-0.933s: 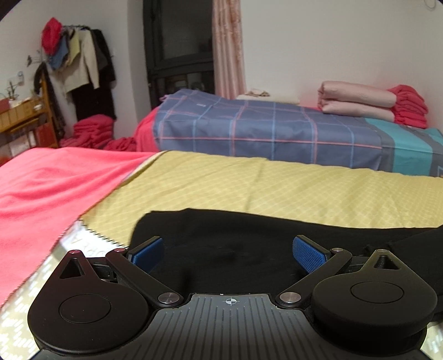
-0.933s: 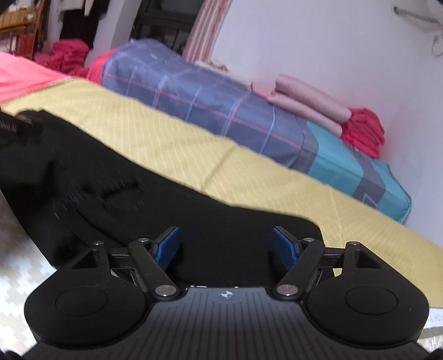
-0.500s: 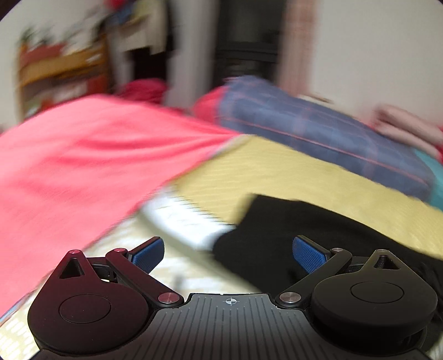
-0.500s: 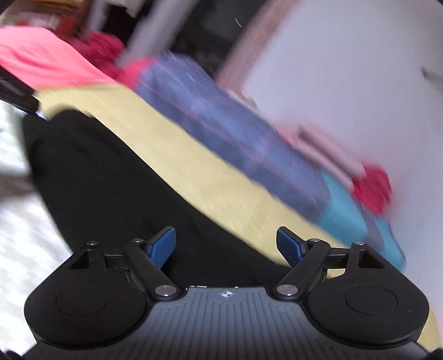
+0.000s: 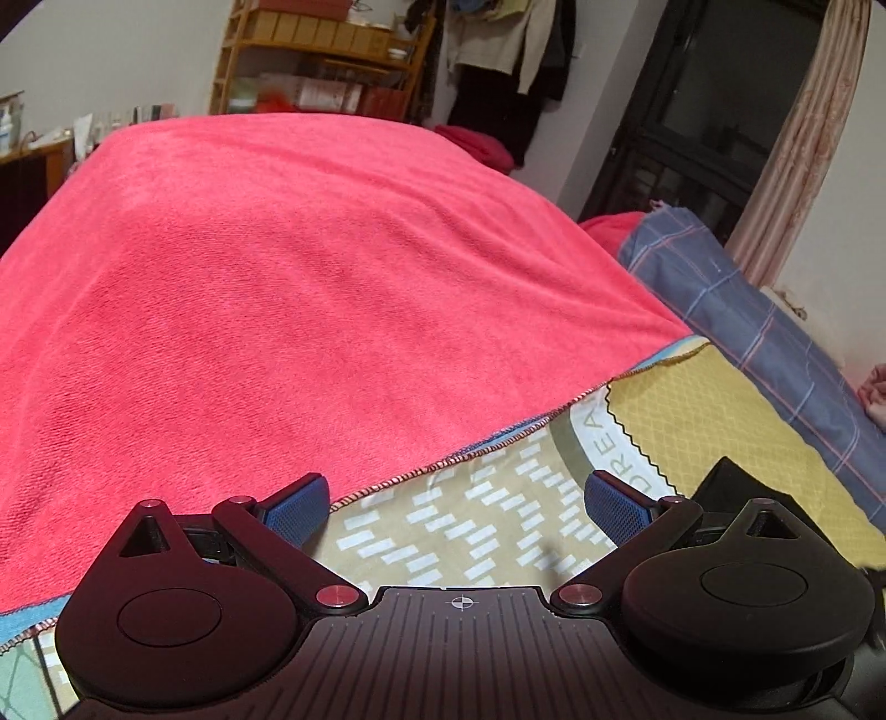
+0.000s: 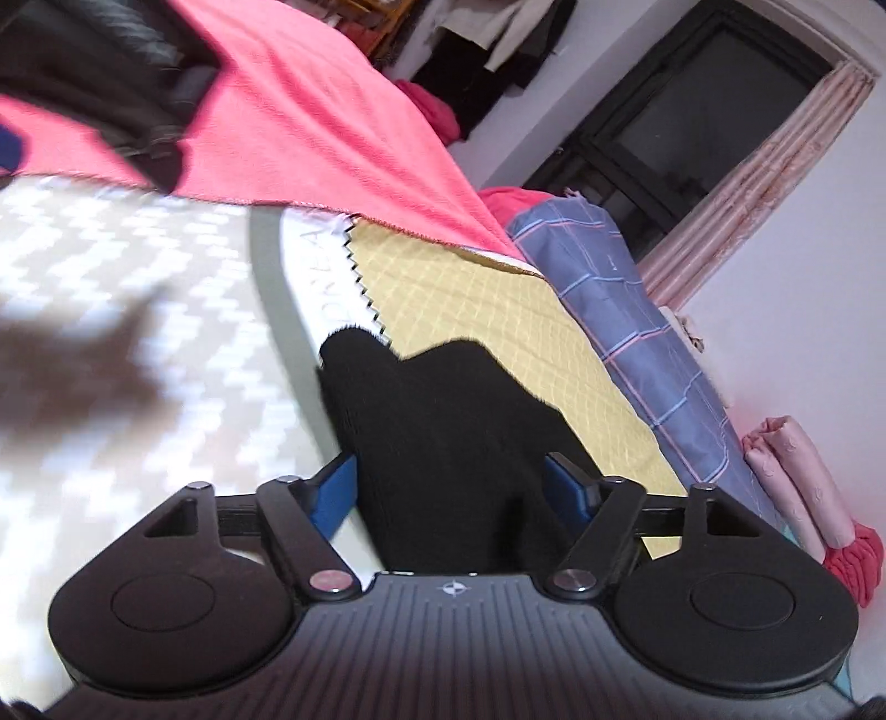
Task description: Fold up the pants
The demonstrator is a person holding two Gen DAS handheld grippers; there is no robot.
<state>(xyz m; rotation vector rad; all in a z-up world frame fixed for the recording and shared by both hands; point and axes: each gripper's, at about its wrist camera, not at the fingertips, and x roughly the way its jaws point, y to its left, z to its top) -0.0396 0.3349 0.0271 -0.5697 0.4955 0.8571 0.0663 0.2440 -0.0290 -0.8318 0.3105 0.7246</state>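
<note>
The black pants (image 6: pixel 443 437) lie flat on the yellow quilted cloth (image 6: pixel 470 299), one end reaching the patterned bedsheet (image 6: pixel 138 310). My right gripper (image 6: pixel 451 490) is open, its blue pads either side of the pants' near part, holding nothing. In the left wrist view only a black corner of the pants (image 5: pixel 725 484) shows at the right. My left gripper (image 5: pixel 462 507) is open and empty over the patterned sheet (image 5: pixel 470 531), left of the pants. The other gripper's body (image 6: pixel 111 66) shows blurred at the right wrist view's top left.
A large red towel (image 5: pixel 288 288) covers the bed's left part. A blue plaid quilt (image 6: pixel 620 310) lies behind the yellow cloth, with pink and red folded bedding (image 6: pixel 797 487) beyond. A wooden shelf (image 5: pixel 310 61), hanging clothes (image 5: pixel 498 50) and a dark window (image 6: pixel 675 127) stand behind.
Both grippers have swung to the left. The left one has left the pants and now faces the red towel. The right one now looks along the pants' left end. Both stay open.
</note>
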